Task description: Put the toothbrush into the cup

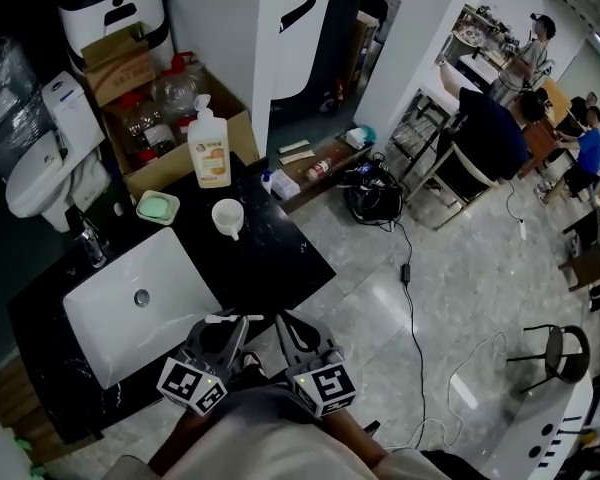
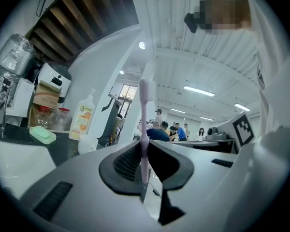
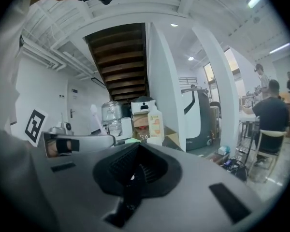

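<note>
A white and pink toothbrush (image 2: 144, 124) stands upright between the jaws of my left gripper (image 2: 144, 151), which is shut on its handle. In the head view the toothbrush (image 1: 228, 318) lies crosswise at the tips of the left gripper (image 1: 230, 324), over the counter's near edge. The white cup (image 1: 227, 216) stands upright on the black counter (image 1: 270, 258), well beyond both grippers, beside the sink; the cup (image 2: 87, 143) also shows low at the left of the left gripper view. My right gripper (image 1: 285, 322) is held just to the right, its jaws together with nothing between them (image 3: 134, 170).
A white sink (image 1: 140, 303) is set in the counter's left half, with a tap (image 1: 88, 240) behind it. A green soap dish (image 1: 157, 206) and a soap bottle (image 1: 209, 148) stand behind the cup. A toilet (image 1: 40, 173) and a box of bottles (image 1: 170, 118) lie beyond.
</note>
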A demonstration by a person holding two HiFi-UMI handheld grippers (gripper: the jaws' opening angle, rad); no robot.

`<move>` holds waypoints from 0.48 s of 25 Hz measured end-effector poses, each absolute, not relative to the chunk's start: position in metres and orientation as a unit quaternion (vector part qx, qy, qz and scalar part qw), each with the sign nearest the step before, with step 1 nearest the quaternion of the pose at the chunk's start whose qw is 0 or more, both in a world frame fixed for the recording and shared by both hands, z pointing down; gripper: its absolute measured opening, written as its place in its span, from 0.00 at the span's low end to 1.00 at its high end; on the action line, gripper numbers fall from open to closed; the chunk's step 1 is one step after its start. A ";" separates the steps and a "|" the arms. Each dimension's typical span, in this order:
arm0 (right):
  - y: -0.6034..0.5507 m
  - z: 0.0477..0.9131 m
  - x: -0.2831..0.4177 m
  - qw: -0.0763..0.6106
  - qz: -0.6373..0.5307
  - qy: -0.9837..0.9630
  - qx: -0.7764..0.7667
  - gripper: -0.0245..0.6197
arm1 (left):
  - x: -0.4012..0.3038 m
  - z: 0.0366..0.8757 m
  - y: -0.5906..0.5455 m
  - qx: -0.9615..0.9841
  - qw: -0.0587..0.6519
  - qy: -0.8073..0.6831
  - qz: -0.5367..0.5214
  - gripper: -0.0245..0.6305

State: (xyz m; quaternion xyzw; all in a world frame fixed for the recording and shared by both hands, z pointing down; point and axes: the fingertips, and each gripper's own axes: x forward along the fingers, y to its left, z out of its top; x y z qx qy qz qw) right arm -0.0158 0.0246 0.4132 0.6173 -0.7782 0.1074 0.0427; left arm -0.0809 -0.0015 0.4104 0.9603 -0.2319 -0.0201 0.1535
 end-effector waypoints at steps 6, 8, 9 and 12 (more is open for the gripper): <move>0.016 0.405 -0.012 0.040 0.101 -0.779 0.617 0.05 | -0.079 0.401 -0.011 0.961 0.150 -0.231 -0.032 0.12; 0.013 0.409 -0.010 0.041 0.106 -0.780 0.615 0.05 | -0.078 0.404 -0.014 0.960 0.155 -0.232 -0.032 0.12; 0.012 0.412 -0.009 0.042 0.110 -0.781 0.614 0.05 | -0.076 0.406 -0.014 0.959 0.157 -0.233 -0.031 0.12; 0.007 0.418 -0.006 0.046 0.116 -0.784 0.608 0.05 | -0.072 0.410 -0.017 0.958 0.160 -0.237 -0.027 0.12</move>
